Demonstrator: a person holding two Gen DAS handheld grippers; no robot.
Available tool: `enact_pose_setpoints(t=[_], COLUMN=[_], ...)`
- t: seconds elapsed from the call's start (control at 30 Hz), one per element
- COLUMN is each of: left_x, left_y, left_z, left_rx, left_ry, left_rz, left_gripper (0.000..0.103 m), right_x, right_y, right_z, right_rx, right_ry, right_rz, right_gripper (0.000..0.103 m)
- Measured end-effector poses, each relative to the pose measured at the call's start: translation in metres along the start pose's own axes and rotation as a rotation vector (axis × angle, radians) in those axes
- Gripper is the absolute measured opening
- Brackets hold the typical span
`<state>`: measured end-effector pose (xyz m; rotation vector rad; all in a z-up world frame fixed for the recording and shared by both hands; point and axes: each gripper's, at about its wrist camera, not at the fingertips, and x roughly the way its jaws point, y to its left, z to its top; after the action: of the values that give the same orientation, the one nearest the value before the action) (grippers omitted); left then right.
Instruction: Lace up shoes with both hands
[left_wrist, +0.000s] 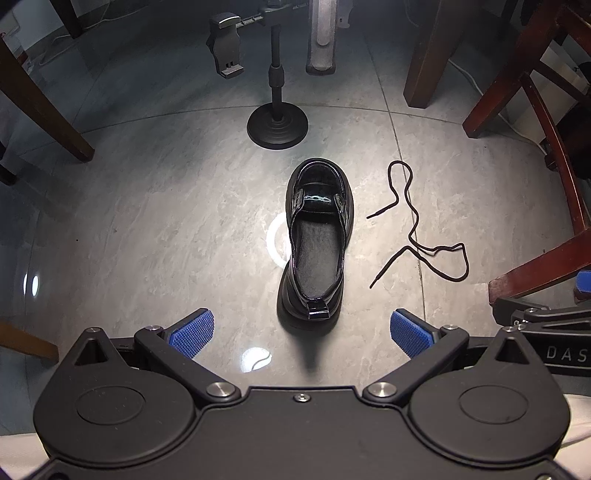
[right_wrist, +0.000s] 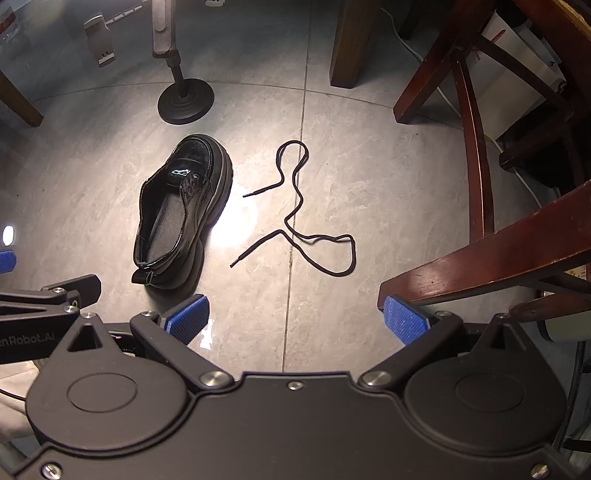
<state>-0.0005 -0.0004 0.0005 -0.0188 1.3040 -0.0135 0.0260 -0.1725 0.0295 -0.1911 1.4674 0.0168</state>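
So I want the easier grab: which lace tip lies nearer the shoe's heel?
The lower tip, beside the heel; the other tip lies level with the eyelets.

Open tile floor (left_wrist: 155, 221) left of the shoe (left_wrist: 317, 236), and a clear strip between shoe and loose lace (left_wrist: 417, 225); nothing overhead of either. Round stand base (left_wrist: 277, 125) sits just beyond the toe, with its post rising there. Right side crowded: chair legs and rails (right_wrist: 476, 147) close beside the lace, one rail (right_wrist: 487, 258) near the right gripper (right_wrist: 295, 314), jaws wide, nothing between them.
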Motion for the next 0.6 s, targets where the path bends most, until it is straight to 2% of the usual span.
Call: enact_pose_setpoints(t=[0.6], left_x=[-0.0089], left_y=[0.0025], left_z=[0.0032], left_rx=[-0.012], left_ry=[0.014], left_rz=[-0.019], left_gripper=[0.103], right_x=[0.0025], right_y=[-0.0018], right_z=[-0.0064], right_rx=[-0.005], right_ry=[0.002], right_rz=[-0.004], right_gripper=[0.102])
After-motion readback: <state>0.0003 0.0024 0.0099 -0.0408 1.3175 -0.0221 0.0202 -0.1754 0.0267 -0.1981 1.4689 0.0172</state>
